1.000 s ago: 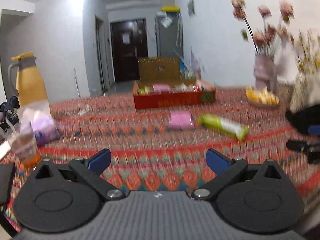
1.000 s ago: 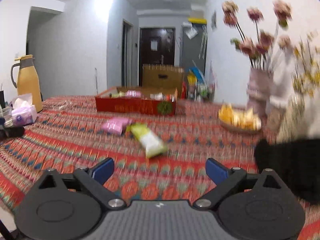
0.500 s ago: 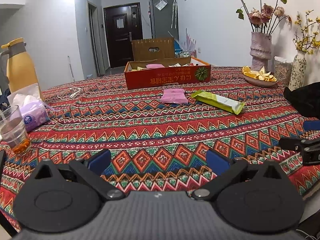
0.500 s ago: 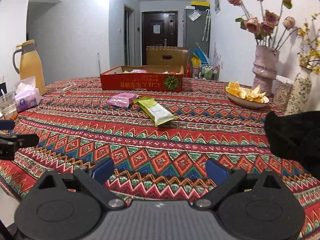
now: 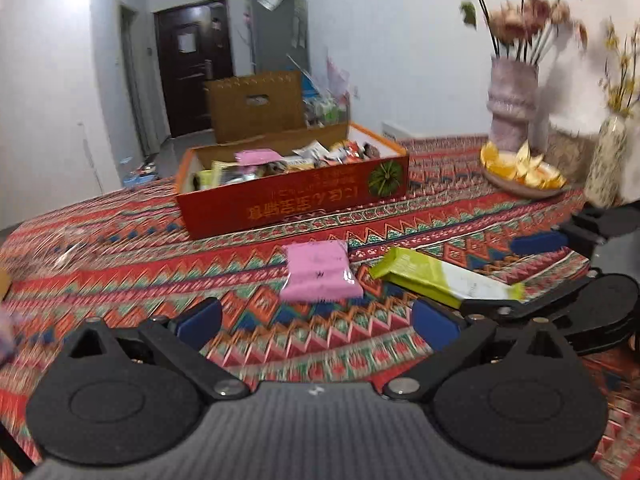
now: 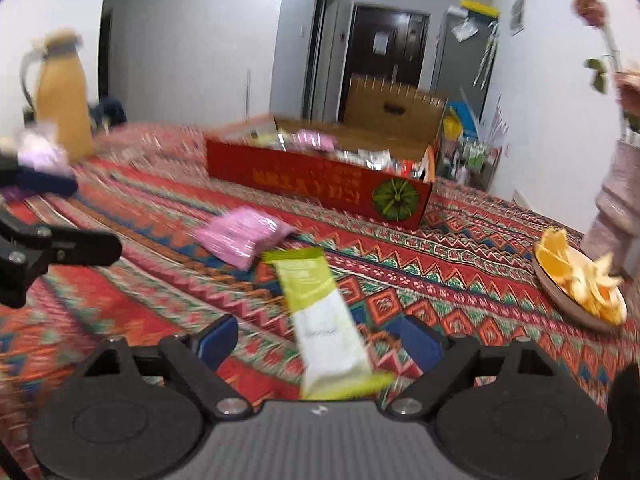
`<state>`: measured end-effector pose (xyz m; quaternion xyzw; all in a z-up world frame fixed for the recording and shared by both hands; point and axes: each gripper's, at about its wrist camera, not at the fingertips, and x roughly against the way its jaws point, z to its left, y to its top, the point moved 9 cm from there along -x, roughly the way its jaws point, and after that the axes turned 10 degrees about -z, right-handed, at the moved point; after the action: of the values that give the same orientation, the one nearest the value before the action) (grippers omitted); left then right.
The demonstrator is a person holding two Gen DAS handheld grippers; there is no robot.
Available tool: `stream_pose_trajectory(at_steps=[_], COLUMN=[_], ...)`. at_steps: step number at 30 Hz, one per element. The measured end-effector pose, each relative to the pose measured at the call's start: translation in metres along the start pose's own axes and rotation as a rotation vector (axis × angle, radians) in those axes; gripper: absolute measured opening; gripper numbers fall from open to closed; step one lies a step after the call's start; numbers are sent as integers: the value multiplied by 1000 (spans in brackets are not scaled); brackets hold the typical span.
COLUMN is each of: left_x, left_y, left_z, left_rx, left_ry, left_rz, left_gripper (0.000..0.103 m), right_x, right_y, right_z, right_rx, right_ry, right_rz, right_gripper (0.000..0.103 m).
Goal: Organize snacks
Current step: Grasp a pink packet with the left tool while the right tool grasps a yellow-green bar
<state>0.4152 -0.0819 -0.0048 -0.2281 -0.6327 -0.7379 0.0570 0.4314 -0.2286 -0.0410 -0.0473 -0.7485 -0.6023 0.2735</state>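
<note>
- Even, soft indoor light fills both views; a bright blown-out patch sits on the white wall at the upper left of the left wrist view.
- Motion blur smears the patterned red tablecloth [image 6: 460,280] on the surface, worst toward the left edges.
- The yellow jug [image 6: 64,96] and dried pink flowers [image 5: 532,12] look soft.
- Fisheye bending curves walls; dark corners vignette each frame.
- Shadows are faint.

You were in a home, in a dining or living room. A table [image 5: 460,208] under a patterned cloth filled the lower frame, with a vase [image 5: 512,110] of flowers and a plate [image 5: 520,188] of orange pieces at right. A dark door [image 5: 192,64] and fridge [image 5: 280,32] stood at upper centre, a thermos [image 6: 66,96] at left.
</note>
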Motion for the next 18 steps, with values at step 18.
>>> stream_pose_trajectory(at_steps=[18], left_x=[-147], left_y=[-15], left_z=[0], left_rx=[92], left_ry=[-69], left_rz=[55], left_gripper=[63], right_x=[-66], right_y=[-17], right_z=[-55], right_rx=[-193], right_ry=[-22], right_rz=[20], right_gripper=[50])
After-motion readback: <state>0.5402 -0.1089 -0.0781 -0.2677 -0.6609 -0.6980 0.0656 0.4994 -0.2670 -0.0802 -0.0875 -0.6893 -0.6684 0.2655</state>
